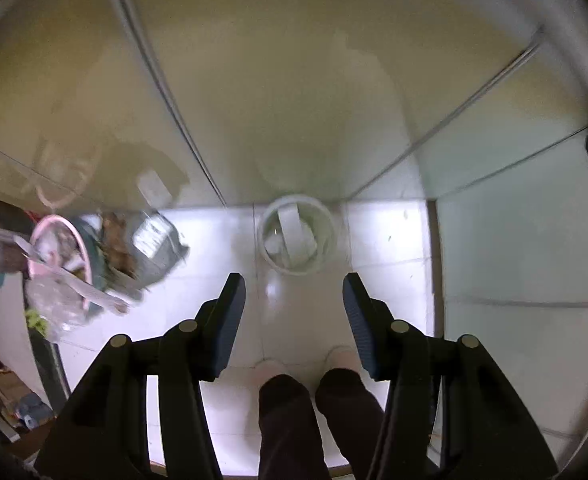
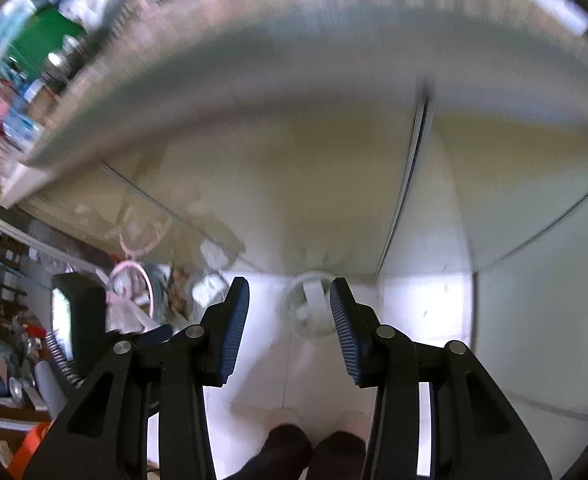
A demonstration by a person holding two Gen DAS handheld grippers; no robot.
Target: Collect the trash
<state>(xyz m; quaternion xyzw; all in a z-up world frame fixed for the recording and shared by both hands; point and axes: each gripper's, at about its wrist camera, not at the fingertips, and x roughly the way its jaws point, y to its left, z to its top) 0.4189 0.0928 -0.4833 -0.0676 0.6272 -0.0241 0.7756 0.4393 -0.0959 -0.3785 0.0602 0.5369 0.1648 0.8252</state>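
both held above a white tiled floor (image 1: pixel 386 240), looking down past the dark trouser legs (image 1: pixel 286 420) and pale shoes. left gripper (image 1: pixel 294 320) with jaws spread wide, nothing between the pads; right gripper (image 2: pixel 290 330) likewise spread and empty. between the fingers in each view, a small white round wastebasket (image 1: pixel 297 236) standing on the floor against the base of a pale glossy cabinet front (image 1: pixel 274 100), with pale crumpled scraps and a white strip inside. off to the left, a heap of trash: a pink-rimmed bin (image 1: pixel 60 248) stuffed with clear plastic wrap, brown litter (image 1: pixel 114 240) and a grey printed bag (image 1: pixel 156 240) lying against the same cabinet base.

probably an approach step, nothing gripped yet. best to pick one loose piece at the near edge of the heap, come down from above with jaws kept wide, and close only once a pad sits on each side; thin film likely to slip, so better to bite a bunched fold.

open floor in front of the feet and to the right. cabinet front close behind basket and heap, so no reaching from behind. clutter crowding the far left edge; left gripper's body visible at the left in the right wrist view, so worth keeping the two apart. right view blurred.
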